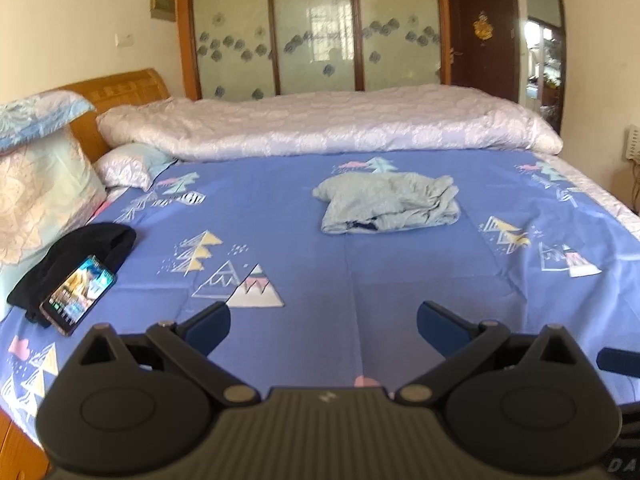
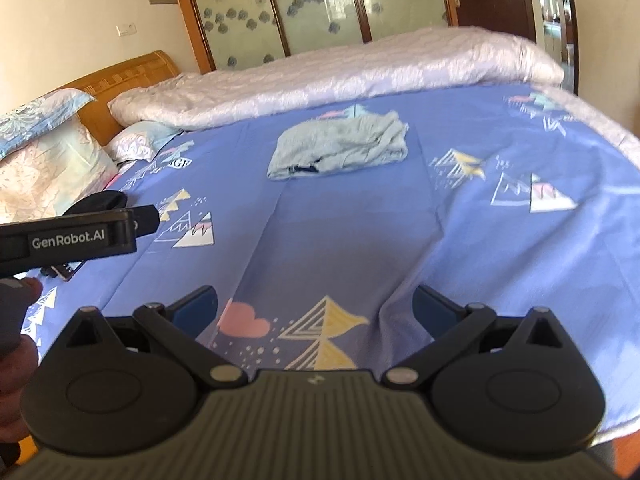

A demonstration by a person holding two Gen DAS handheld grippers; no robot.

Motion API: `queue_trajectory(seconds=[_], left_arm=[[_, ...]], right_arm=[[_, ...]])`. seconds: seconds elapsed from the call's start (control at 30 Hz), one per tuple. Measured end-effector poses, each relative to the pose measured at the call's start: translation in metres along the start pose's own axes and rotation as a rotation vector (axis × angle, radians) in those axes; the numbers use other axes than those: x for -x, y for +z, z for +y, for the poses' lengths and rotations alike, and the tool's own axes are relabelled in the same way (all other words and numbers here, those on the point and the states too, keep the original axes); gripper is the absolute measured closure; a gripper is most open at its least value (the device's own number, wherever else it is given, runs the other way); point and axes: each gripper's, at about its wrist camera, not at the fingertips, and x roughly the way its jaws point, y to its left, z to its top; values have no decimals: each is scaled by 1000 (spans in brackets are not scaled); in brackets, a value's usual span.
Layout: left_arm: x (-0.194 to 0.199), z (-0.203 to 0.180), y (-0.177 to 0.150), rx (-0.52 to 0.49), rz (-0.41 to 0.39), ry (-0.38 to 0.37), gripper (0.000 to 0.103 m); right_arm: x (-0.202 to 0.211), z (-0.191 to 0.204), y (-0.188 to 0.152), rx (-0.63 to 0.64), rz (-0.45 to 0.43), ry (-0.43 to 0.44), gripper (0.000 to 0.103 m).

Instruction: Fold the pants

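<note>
Folded pale-blue pants [image 1: 386,202] on my bed's blue sheet [image 1: 304,240], my left tool [image 1: 323,324] and right tool [image 2: 314,307] wide open (both empty), well short of them.

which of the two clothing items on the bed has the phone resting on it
The black garment near the pillows at the left edge; the phone leans on it. The light blue pants lie mid-bed with nothing on them.

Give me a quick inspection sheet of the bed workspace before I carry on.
Surface: blue sheet, mostly flat, some creases.
Job's things: pale pants lying bunched mid-bed, untouched.
Clutter: phone, screen lit, leaning on a black garment; pillows at the headboard; quilt along the far side.
Grippers: left tool and right tool both open, empty, short of the pants.
Cables: nothing seen.
Surroundings: wardrobe, door.
</note>
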Motion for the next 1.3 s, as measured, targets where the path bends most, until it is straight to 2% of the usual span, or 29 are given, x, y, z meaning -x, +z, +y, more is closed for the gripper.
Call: queue_trajectory(seconds=[0.17,0.3,0.8,1.07,1.17,1.3], left_arm=[[-16,2,-6,-20,87,37,0],[-25,5,-13,-8,152,31,0],[-28,-5,-17,-73,170,59,0],[-26,-9,-20,-91,174,27,0],[-28,-11,-21,-94,199,32,0],[-25,-10,-22,-87,187,30,0]], right_arm=[[-2,-2,-2,-53,32,19,0],[-1,-2,-3,-59,43,25,0],[-2,-8,-5,-90,63,37,0],[-2,-13,-6,-108,72,41,0],[-2,-14,-6,-110,73,42,0],[-2,-17,-6,-118,76,42,0]])
